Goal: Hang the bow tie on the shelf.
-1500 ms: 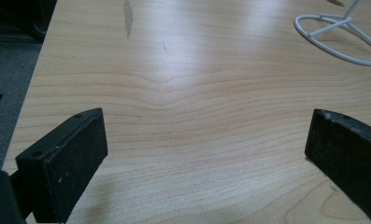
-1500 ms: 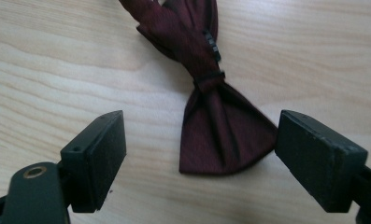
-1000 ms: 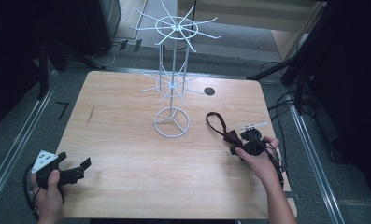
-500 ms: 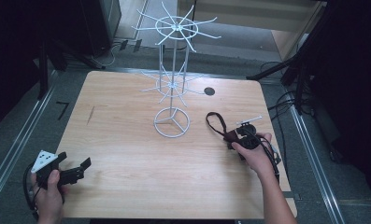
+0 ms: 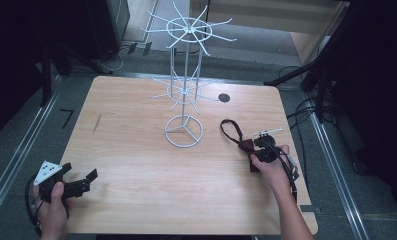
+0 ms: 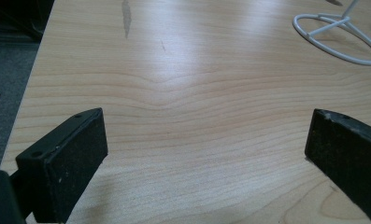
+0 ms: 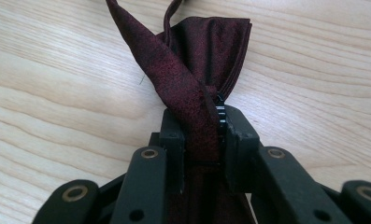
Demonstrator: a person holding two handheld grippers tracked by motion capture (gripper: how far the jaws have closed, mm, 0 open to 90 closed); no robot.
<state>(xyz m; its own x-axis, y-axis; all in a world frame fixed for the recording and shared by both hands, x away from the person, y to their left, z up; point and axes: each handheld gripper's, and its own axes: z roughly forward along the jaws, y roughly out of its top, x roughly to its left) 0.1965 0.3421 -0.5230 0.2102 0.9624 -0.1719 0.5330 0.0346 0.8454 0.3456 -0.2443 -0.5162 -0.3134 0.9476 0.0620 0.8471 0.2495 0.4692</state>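
No lettering to read anywhere on this table [image 5: 136, 150], no brand or label on anything, so straight to the layout. Over at the right-hand side the right gripper [image 7: 203, 130] has its jaws pressed together on a dark red bow tie [image 7: 206, 56], pinching it right at the knot, with the folded wings fanning out beyond the jaws flat against the wood and a narrow strap [image 7: 169, 18] running off the top of the right gripper view. From the high view that strap [image 5: 231, 131] curls into a dark loop on the tabletop just beside the hand [image 5: 270, 167], near the right edge of the table, with the bow tie [image 5: 247, 146] peeking out ahead of the gripper [image 5: 262, 150]. Across at the near left corner the left gripper [image 5: 81, 184] sits low over the wood, a grey three-cornered plate [image 5: 47, 172] on top, and the left gripper view has its two black jaws spread wide with bare wood grain between them, gripping nothing. Between the two hands, toward the middle of the table, stands a white wire display rack [image 5: 185, 85], upright on a ring base [image 5: 184, 131], spokes radiating at two levels; that ring base [image 6: 337, 37] edges into the left gripper view's upper right. A small dark round hole [image 5: 224, 98] sits in the tabletop behind the rack. A dark streak [image 5: 97, 122] marks the wood on the left half, also seen at [image 6: 126, 16].
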